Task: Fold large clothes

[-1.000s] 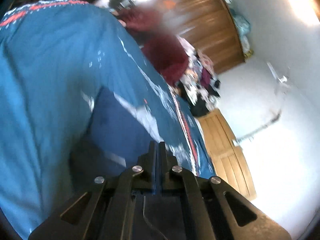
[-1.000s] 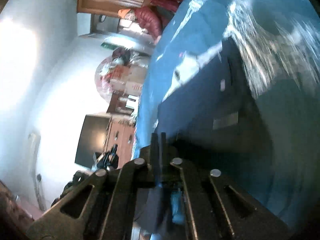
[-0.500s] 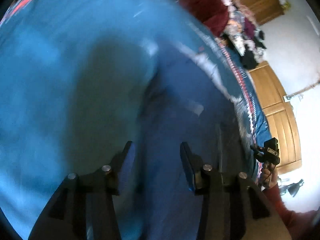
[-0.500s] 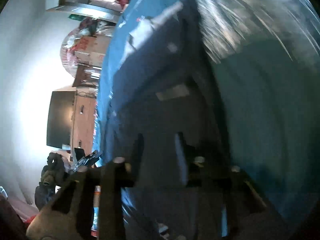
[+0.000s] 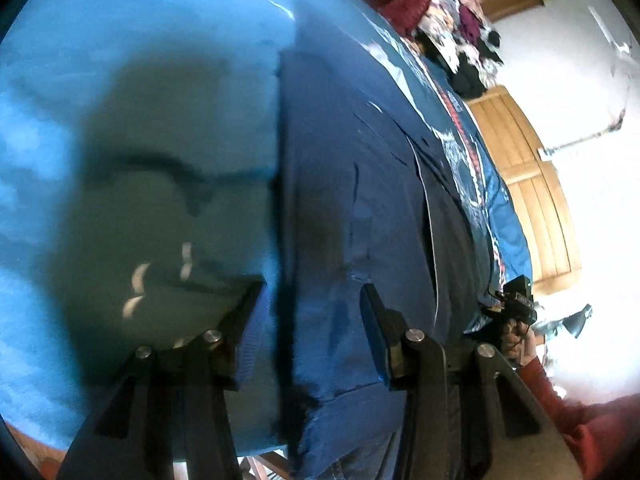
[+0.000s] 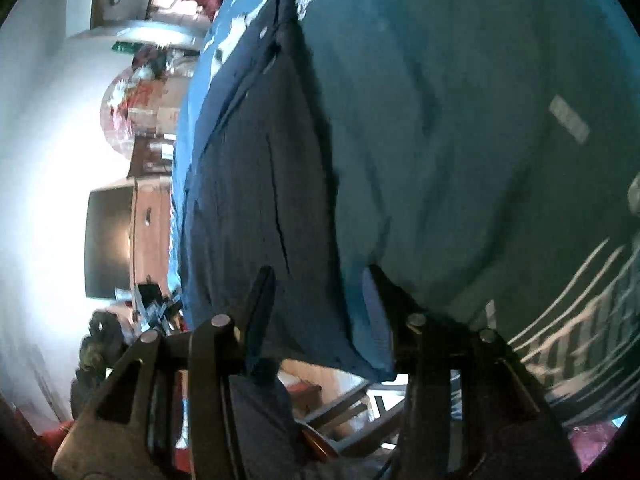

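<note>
Both tongs let go since a second ago, left gripper (image 5: 310, 300) and right gripper (image 6: 318, 284) now spread over the folded navy garment (image 5: 352, 184) lying on the blue bedspread (image 5: 120, 80) toward 12 o'clock, so regrasping for another fold looks next.

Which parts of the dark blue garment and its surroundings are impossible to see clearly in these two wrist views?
- Left wrist view: the near hem of the dark blue garment is hidden behind the open left gripper.
- Right wrist view: the garment's lower edge is covered by the open right gripper.
- Right wrist view: the white stripes on the blue bedspread are motion-blurred.
- Left wrist view: the clothes pile is too small to sort.
</note>
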Demonstrator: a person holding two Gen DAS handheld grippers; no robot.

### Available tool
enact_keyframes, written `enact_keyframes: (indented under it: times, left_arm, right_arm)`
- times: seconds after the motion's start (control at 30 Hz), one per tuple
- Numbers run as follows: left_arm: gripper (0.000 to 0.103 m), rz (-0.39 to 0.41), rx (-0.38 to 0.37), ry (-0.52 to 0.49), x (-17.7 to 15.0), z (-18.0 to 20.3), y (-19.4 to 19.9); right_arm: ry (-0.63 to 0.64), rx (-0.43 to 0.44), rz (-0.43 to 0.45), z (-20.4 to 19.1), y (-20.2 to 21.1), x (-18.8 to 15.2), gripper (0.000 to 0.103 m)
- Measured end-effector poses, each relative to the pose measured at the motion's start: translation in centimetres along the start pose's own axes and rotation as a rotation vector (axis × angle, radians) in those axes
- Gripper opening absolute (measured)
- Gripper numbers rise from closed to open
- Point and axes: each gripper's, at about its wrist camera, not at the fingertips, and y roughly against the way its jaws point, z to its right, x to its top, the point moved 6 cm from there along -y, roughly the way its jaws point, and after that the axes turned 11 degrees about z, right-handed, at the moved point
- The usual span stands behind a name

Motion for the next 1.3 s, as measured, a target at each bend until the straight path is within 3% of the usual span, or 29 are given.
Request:
enact_keyframes:
  times: [0.33,0.67,0.7,0.73,0.77,0.8,0.9,1.03,1.13,1.23,1.3]
  left_arm:
    - [0.047,-0.021,0.011,-0.033,0.1,1.3,-1.5]
    - [0.047,-0.052,0.054,-0.158,-0.5,2.9,-2.7]
    - [0.044,-0.053,0.066,-0.172,-0.6,2.9,-2.8]
    - [0.026,-0.051,0.078,-0.176,-0.7,2.7,-2.6]
    - [0.006,-0.058,0.080,-0.158,-0.8,2.4,-2.7]
    - [0.005,-0.053,0.084,-0.148,-0.9,2.4,-2.6]
    - [0.001,-0.003,0.061,-0.094,-0.6,3.9,-1.6]
    - [0.001,0.140,-0.115,0.052,3.8,7.3,1.0]
    - [0.001,0.217,-0.207,0.107,9.8,9.6,0.8]
    - [0.002,0.247,-0.180,0.128,16.7,10.0,-2.2]
    - [0.003,0.250,-0.151,0.196,21.0,8.5,-5.7]
  right_arm:
    - [0.122,-0.002,-0.071,-1.3,-2.6,-1.7,0.045]
    - [0.130,0.017,-0.075,-1.1,-2.9,-2.3,0.045]
    - [0.138,0.012,-0.071,-1.2,-2.8,-2.4,0.045]
    - [0.146,0.003,-0.068,-1.3,-2.7,-2.5,0.042]
    - [0.161,-0.020,-0.061,-1.3,-2.6,-2.7,0.024]
    - [0.183,-0.049,-0.054,-1.6,-2.6,-2.8,0.011]
    - [0.169,0.037,0.001,-4.0,-0.5,-2.9,0.005]
    - [0.110,0.239,0.062,-9.4,2.7,-0.5,0.002]
    - [0.093,0.269,0.081,-11.6,2.3,4.7,0.002]
    - [0.066,0.270,0.125,-12.4,0.3,12.4,0.002]
    - [0.030,0.246,0.144,-11.3,-1.9,17.4,0.002]
